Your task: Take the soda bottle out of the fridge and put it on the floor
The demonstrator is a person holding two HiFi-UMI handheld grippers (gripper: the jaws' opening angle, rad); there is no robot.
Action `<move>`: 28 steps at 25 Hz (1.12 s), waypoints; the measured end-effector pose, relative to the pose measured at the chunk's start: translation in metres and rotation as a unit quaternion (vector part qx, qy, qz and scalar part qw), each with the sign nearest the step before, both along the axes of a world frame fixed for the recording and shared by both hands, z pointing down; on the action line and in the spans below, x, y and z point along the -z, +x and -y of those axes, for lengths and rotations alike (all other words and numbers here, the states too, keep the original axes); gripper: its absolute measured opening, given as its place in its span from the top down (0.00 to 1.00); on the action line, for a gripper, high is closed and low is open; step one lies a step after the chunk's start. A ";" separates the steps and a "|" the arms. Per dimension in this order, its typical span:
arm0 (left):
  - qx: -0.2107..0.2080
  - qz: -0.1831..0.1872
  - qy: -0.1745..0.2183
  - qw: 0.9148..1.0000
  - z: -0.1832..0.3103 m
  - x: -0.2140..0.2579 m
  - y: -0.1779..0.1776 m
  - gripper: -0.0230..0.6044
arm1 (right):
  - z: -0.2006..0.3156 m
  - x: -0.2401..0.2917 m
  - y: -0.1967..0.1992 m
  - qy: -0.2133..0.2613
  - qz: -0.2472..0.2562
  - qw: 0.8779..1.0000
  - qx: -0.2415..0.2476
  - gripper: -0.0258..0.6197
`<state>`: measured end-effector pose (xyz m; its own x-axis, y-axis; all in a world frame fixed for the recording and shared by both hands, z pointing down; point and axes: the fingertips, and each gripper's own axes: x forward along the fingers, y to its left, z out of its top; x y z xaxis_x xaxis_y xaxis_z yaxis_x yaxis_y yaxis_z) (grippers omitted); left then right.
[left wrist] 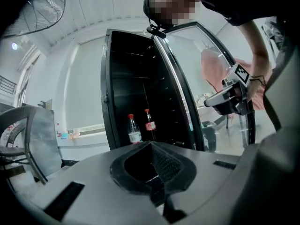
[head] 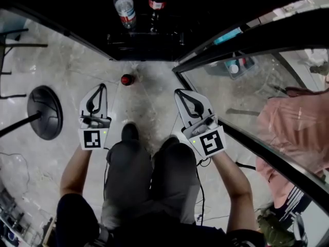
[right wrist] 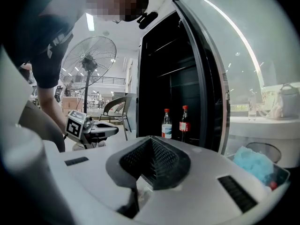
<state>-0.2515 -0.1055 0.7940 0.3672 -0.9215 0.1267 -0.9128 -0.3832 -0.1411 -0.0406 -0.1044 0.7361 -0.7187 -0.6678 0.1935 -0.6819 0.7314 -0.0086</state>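
The open fridge [left wrist: 121, 78] stands ahead, its glass door [head: 247, 86] swung to the right. Low inside it the soda bottle [head: 156, 3] stands upright, cap up, just right of a clear bottle [head: 125, 8]. Left claw [head: 101, 89] and right claw [head: 181, 93] are both pinched together, empty. A small red-topped dark object [head: 127, 79] sits on the floor [head: 149, 104].
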 end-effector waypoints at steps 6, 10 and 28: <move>0.003 0.001 0.012 1.000 -0.003 0.098 0.004 0.93 | -0.014 0.074 0.001 -0.001 -0.008 1.000 -0.025 0.93; 0.004 0.014 0.014 1.000 -0.008 0.160 0.007 0.93 | -0.022 0.131 0.007 -0.006 -0.010 0.999 -0.047 0.93; 0.013 -0.020 -0.011 1.000 -0.055 0.433 0.029 0.93 | -0.065 0.396 0.020 -0.004 -0.002 0.995 -0.102 0.93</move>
